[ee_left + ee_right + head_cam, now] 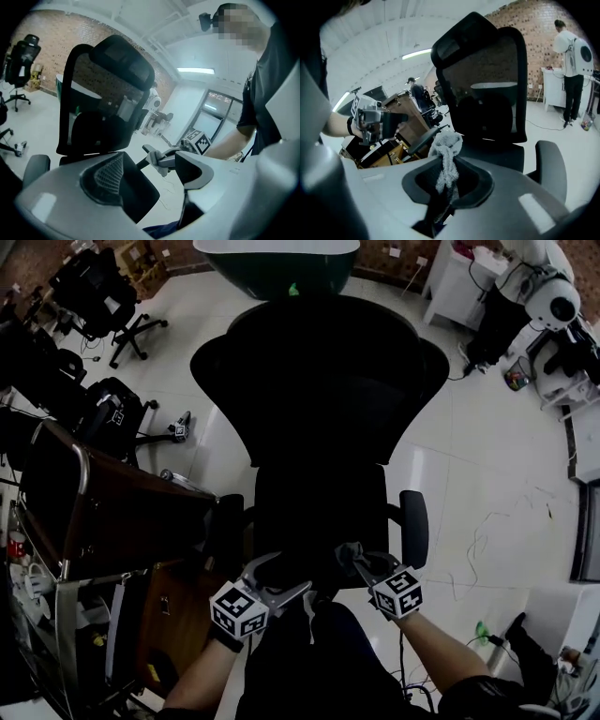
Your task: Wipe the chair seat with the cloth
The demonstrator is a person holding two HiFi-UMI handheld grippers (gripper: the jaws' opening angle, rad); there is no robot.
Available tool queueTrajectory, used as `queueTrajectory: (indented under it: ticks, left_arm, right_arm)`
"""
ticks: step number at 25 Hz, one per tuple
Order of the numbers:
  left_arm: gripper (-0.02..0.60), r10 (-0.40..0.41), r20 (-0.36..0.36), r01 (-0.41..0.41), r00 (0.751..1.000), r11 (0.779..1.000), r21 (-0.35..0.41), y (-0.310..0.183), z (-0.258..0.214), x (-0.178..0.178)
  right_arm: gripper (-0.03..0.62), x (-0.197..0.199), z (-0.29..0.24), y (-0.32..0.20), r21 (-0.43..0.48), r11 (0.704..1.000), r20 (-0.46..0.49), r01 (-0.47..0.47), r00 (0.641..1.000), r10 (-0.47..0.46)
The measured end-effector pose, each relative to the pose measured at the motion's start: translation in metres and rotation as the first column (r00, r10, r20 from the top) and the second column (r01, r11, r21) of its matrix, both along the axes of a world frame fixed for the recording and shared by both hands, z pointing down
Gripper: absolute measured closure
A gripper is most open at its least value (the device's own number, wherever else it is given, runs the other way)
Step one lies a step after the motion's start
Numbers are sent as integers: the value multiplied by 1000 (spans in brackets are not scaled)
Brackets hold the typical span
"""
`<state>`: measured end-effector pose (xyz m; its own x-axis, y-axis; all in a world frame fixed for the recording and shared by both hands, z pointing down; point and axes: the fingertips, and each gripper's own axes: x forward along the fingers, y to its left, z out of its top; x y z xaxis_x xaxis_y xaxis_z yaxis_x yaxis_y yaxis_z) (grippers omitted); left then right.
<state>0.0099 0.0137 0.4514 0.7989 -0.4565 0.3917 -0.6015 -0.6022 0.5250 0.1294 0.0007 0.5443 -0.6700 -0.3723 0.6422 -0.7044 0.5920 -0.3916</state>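
The jaws of the right gripper [443, 197] are clamped on a grey cloth [446, 157]. It is twisted into a rope whose long axis runs straight out from the jaws towards the backrest [319, 381], with its bunched end farthest out. It sits over the front edge of the black chair seat [319, 502]; I can't tell if they touch. The left gripper [157, 183] is just beside it, jaws apart and empty. Around the chair are a pale tiled floor [487, 474], a wooden cabinet [122, 512], other office chairs [94, 287] and a brick wall [543, 28].
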Motion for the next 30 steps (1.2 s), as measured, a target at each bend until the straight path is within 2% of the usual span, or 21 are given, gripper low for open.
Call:
queueTrajectory:
  ticks: [5,11,20,25,30]
  left_arm:
    - [212,-7,-31,9,999,998,67,15,-46,-2]
    - [212,21,-55,-14,998,993,116,63,-75,-22]
    - [212,80,-85,-61,993,977,205,182,-118,-60]
    - [212,120,-106,-97,987,975,202,247,-127,-69]
    - [212,153,-108,-126,982,966,227,287,-140,-73]
  right_arm:
    - [545,-6,-63,0,85,996,76,-29,997,23]
    - [545,-25,-111,47,112,987,166,-116,981,97]
    - [545,-47,-176,155,200,939,254,-281,940,227]
    - [545,-61,-200,223,209,920,294,-331,919,264]
    - [545,-67,-226,273,229,908,316,-350,909,271]
